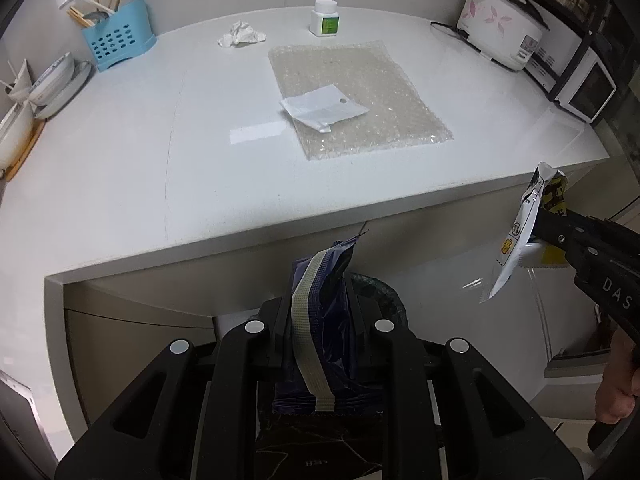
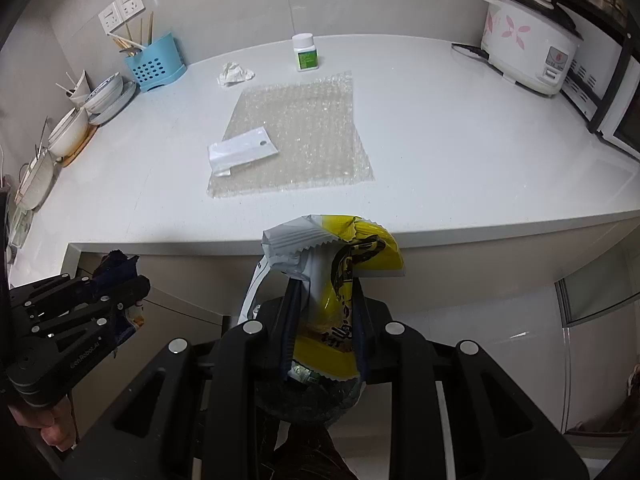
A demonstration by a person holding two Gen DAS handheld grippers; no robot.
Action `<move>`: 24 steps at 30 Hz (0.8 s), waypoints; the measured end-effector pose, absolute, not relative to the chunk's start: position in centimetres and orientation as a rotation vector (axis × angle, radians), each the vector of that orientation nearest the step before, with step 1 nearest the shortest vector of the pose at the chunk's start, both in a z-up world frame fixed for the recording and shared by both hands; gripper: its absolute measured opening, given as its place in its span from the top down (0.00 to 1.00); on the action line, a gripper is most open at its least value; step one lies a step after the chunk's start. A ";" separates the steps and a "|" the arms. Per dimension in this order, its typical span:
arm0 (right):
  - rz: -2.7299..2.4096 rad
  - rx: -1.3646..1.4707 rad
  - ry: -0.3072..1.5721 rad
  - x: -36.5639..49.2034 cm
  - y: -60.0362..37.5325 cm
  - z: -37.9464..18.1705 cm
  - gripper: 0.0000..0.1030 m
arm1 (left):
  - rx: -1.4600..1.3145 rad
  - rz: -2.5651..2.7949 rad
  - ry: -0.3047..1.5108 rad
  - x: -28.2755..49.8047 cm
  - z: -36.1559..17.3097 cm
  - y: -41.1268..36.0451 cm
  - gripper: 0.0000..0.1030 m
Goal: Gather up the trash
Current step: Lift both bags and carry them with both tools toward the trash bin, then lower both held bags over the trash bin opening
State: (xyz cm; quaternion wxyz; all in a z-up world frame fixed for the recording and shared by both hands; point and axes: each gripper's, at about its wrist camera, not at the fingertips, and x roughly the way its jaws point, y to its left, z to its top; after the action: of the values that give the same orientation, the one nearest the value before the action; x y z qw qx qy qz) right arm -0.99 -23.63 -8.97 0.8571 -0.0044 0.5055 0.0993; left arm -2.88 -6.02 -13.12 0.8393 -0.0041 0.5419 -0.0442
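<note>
My left gripper point(image 1: 320, 312) is shut on a dark blue wrapper point(image 1: 320, 344) with a pale strip down it, held off the counter's front edge above a black-lined bin point(image 1: 380, 296). My right gripper point(image 2: 325, 312) is shut on a yellow and white snack packet point(image 2: 332, 264), also in front of the counter, over the bin's dark liner point(image 2: 308, 400). In the left wrist view the right gripper point(image 1: 548, 228) and its packet point(image 1: 516, 240) show at the right. In the right wrist view the left gripper point(image 2: 120, 288) shows at the left. On the counter lie a bubble-wrap sheet point(image 1: 360, 92), a white plastic sleeve point(image 1: 324, 110) and a crumpled tissue point(image 1: 240, 34).
A white pill bottle point(image 1: 325, 18) stands at the counter's back. A blue utensil holder point(image 1: 118, 36) and stacked bowls point(image 1: 52, 84) line the left side. A rice cooker point(image 1: 504, 24) and a small oven point(image 1: 580, 84) sit at the right. A person's hand point(image 1: 616, 392) grips the right handle.
</note>
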 end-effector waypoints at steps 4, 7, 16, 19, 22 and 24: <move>0.207 -0.029 1.061 -1.3 -23.4 -9.8 0.79 | -0.010 -0.092 1.156 -3.1 -14.5 -5.9 0.83; 0.212 -0.037 1.070 -1.4 -23.1 -10.8 0.79 | -0.013 -0.095 1.160 -3.1 -15.3 -5.9 0.83; 0.209 -0.067 1.122 -1.8 -22.5 -14.0 0.79 | -0.004 -0.098 1.162 -3.3 -17.1 -5.7 0.83; 0.208 -0.080 1.147 -1.9 -22.4 -15.4 0.79 | 0.000 -0.098 1.163 -3.2 -17.7 -5.6 0.83; 0.207 -0.086 1.170 -1.9 -22.3 -16.9 0.79 | 0.011 -0.093 1.166 -3.1 -18.4 -5.5 0.83; 0.204 -0.090 1.182 -1.9 -22.3 -17.7 0.79 | 0.017 -0.094 1.165 -3.1 -18.8 -5.4 0.83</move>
State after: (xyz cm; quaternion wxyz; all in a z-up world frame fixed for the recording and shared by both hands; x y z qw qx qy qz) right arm -1.92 -22.28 -17.72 0.8246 -0.0425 0.5559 0.0958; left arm -3.11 -5.44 -18.84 0.8341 0.0080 0.5497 -0.0443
